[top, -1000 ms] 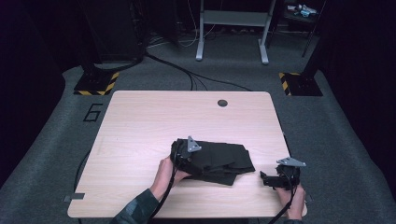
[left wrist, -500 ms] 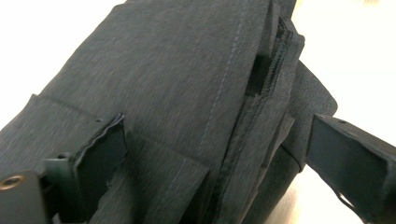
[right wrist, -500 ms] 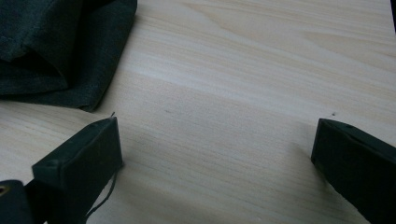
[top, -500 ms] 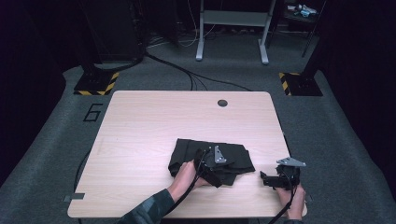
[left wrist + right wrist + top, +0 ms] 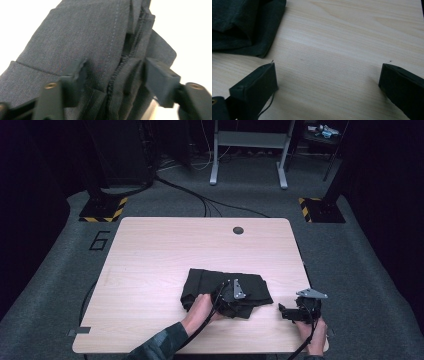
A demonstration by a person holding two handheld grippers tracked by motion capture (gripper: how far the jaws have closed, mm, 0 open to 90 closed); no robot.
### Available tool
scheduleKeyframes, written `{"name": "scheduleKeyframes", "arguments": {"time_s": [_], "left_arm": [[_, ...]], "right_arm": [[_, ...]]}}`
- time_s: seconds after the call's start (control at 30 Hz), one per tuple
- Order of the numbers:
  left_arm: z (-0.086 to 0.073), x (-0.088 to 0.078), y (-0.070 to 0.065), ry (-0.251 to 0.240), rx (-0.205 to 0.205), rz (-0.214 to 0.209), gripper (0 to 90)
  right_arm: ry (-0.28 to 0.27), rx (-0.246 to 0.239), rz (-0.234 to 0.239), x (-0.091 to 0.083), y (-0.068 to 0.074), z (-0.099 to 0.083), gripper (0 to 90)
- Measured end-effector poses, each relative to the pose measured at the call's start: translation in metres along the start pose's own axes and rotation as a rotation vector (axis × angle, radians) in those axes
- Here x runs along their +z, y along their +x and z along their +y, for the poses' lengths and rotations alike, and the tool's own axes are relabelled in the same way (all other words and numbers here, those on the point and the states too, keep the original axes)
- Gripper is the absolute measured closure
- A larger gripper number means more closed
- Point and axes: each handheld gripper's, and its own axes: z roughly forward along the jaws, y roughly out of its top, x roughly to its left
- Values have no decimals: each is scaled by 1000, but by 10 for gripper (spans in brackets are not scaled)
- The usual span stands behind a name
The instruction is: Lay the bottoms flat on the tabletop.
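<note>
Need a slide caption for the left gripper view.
Left gripper fingers, just closing, bunch a seamed fold of the dark grey folded garment on the pale table.

A light wood-grain table (image 5: 165,270) with rounded corners is seen from above, standing on grey carpet. A small round dark grommet (image 5: 238,230) is set into the top near the far edge, around 12 o'clock. One thing is laid directly on the wood: a dark folded garment (image 5: 205,282), kinda rumpled, sat toward 5 o'clock of the table's middle, close to the near edge.
</note>
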Motion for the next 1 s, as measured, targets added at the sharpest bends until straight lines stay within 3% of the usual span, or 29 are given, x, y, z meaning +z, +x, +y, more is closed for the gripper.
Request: {"name": "scheduleKeyframes", "arguments": {"time_s": [0.03,0.07,0.13,0.3,0.43,0.63,0.7,0.77,0.83,1.0], "left_arm": [[0,-1,2,-9,-6,-3,561],[-1,0,4,-14,-24,-20,561],[-4,-1,10,-21,-51,-61,657],[-4,-1,12,-25,-47,-65,731],[-5,-6,17,-55,-63,-82,803],[-4,-8,17,-56,-54,-74,815],[-4,-8,16,-57,-55,-76,760],[-3,-8,16,-54,-57,-70,580],[-3,-7,16,-58,-58,-97,451],[-2,2,8,-35,-32,-82,303]], "right_arm": [[-1,-4,0,0,0,0,11],[-1,-4,0,0,0,0,11],[-1,-4,0,0,0,0,11],[-1,0,0,0,0,0,13],[-1,-1,1,0,0,0,13],[-1,-1,1,0,0,0,13],[-1,-1,1,0,0,0,13],[-1,0,1,0,0,0,13],[-1,-1,1,0,0,0,13],[-1,0,1,0,0,0,13]]}}
